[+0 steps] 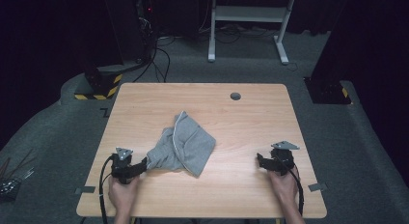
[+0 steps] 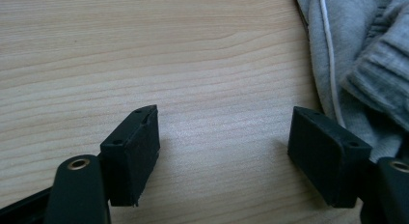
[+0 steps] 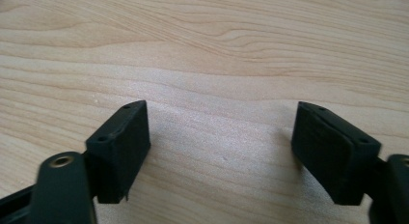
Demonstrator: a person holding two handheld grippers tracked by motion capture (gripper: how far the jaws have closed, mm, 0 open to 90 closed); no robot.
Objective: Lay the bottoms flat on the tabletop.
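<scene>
Both hands low on the table (image 1: 251,118), left gripper (image 2: 224,151) and right gripper (image 3: 219,154) agape

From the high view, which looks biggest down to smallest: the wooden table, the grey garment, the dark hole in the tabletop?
1. Wooden table
2. Grey garment, crumpled near the left gripper
3. Dark hole, far the smallest

The high view looks forward and down from above the person's side onto the whole wooden table (image 1: 251,113), while each gripper view sits close over its boards, the left gripper view sharing the grey cloth (image 2: 357,64) with the high view.
</scene>
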